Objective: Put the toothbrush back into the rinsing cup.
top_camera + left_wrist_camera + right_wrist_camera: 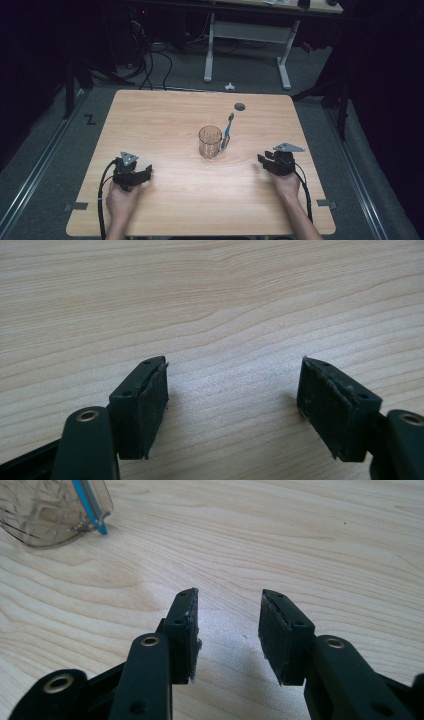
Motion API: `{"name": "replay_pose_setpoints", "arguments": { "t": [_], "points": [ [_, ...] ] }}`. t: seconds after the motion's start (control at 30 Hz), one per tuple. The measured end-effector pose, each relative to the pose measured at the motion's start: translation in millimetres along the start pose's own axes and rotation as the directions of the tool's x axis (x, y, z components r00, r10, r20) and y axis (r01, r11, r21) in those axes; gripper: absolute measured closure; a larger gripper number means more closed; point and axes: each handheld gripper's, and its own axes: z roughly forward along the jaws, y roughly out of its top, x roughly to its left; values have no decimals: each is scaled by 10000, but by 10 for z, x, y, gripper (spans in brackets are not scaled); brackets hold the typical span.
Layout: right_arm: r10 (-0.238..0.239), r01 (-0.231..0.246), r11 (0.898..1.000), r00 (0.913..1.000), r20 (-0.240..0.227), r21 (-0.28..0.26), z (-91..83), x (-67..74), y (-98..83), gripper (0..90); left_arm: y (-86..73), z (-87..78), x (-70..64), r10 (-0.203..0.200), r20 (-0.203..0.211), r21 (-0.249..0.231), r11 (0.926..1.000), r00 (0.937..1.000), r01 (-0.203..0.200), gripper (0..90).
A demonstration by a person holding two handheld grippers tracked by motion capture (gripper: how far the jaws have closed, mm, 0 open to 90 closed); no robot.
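Observation:
A clear glass mug (210, 142) stands near the middle of the wooden table (165, 115). A blue and white toothbrush (228, 131) leans in it, head up. In the right gripper view the mug's base (50, 510) and the blue brush handle (90, 510) sit at the top left. My left gripper (148, 173) rests low on the table at the front left, open, with bare wood between its pads (150, 405). My right gripper (262, 161) rests at the front right, open and holding nothing, its pads (187, 630) apart over bare wood.
A small dark round hole (239, 106) sits in the tabletop at the back right. Beyond the table stand a white desk frame (247, 45) and cables (150, 65) on the grey floor. A hand holds each gripper from the front edge.

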Motion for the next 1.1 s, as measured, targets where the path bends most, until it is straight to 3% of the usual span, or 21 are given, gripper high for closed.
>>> {"name": "replay_pose_setpoints", "arguments": {
  "t": [0.4,0.57,0.83,1.1],
  "points": [
    [-169,157,9989,9995,266,449,118,19,-51,578,0,0,0,2,3,2,10000,10000,-2,290],
    [-578,555,9973,9972,466,489,151,79,-62,572,-1,0,0,0,4,-6,10000,10000,0,290],
    [-464,443,9975,9981,393,548,157,72,-58,483,-1,0,-1,-3,4,-5,10000,10000,3,290],
    [-483,462,9974,9982,365,554,158,73,-58,477,-1,0,-1,-4,3,-3,10000,10000,4,290]
  ]
}}
